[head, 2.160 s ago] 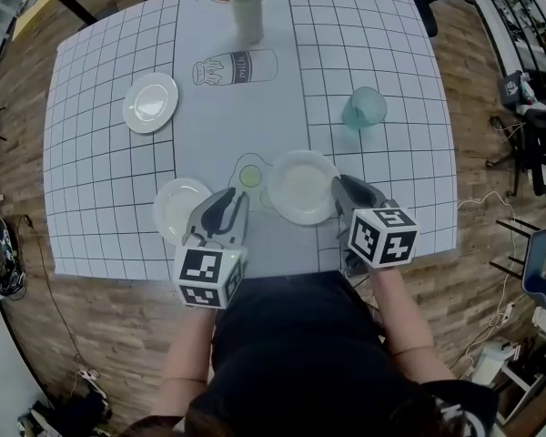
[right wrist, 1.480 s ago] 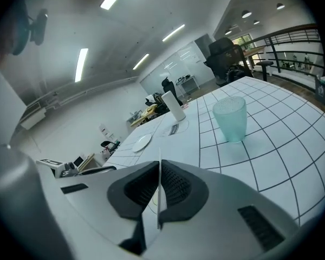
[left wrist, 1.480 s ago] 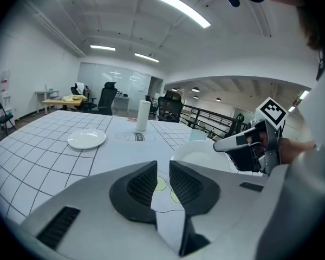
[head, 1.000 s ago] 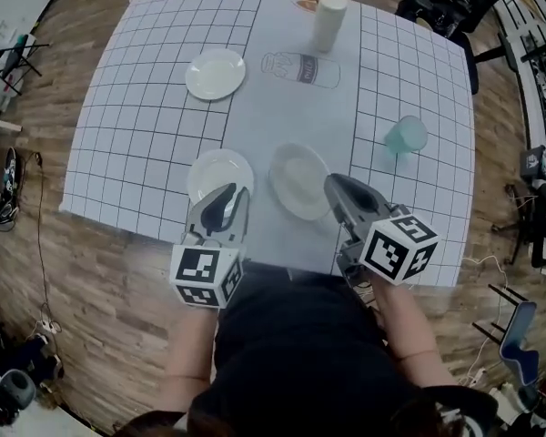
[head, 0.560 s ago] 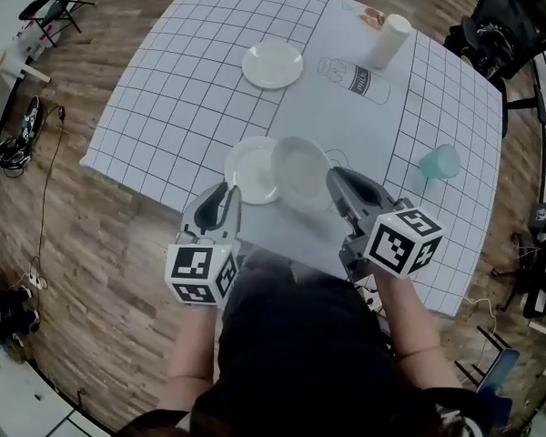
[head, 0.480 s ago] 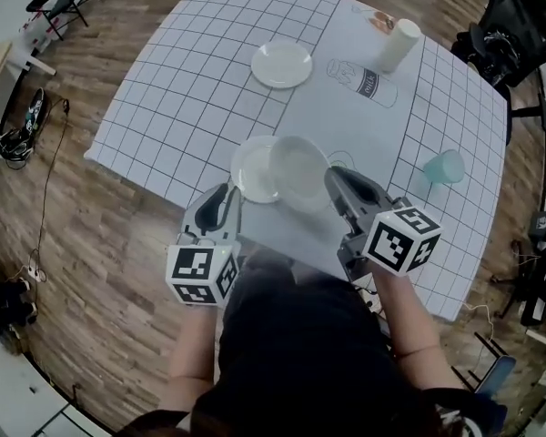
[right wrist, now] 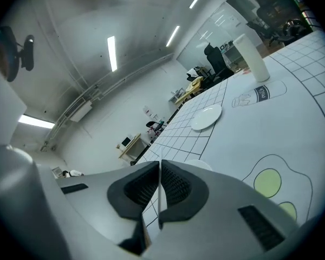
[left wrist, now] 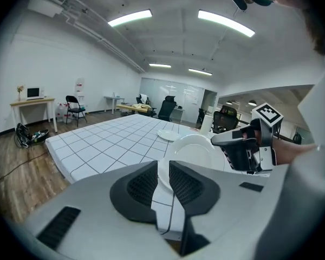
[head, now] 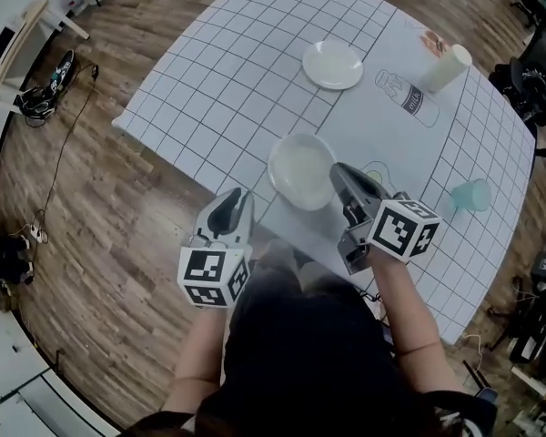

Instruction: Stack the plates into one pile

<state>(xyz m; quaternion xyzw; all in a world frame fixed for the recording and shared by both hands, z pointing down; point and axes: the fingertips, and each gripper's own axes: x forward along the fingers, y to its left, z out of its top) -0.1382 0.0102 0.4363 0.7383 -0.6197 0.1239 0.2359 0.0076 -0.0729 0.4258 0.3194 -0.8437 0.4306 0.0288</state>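
Right gripper view: right gripper (right wrist: 160, 171) has its pads clamped on the thin rim of a white plate (right wrist: 197, 164). The rim shows edge-on as a white sliver between them.

Head view: right gripper (head: 341, 176) grips that plate (head: 298, 167) at its right rim. The plate is over the near part of the gridded table (head: 218, 80), close to the edge. Can't tell whether it is resting or lifted, or what's under it.

Left gripper (head: 235, 203) is at the table edge, left of the plate and below it in frame, not touching it.

Left gripper view: left gripper (left wrist: 163, 167) jaws stand a narrow gap apart with nothing gripped. The plate (left wrist: 194, 148) is just ahead, and the right gripper (left wrist: 221, 140) is on its right side.

Further out in head view:
- far plate (head: 333, 65) lies flat, well apart from the held one
- white tumbler (head: 448, 66) stands upright by the printed milk bottle (head: 407, 94)
- teal cup (head: 471, 194) sits to the right of the right gripper

Far plate (right wrist: 206, 116) and tumbler (right wrist: 252, 58) also show in right gripper view, beyond the jaws.
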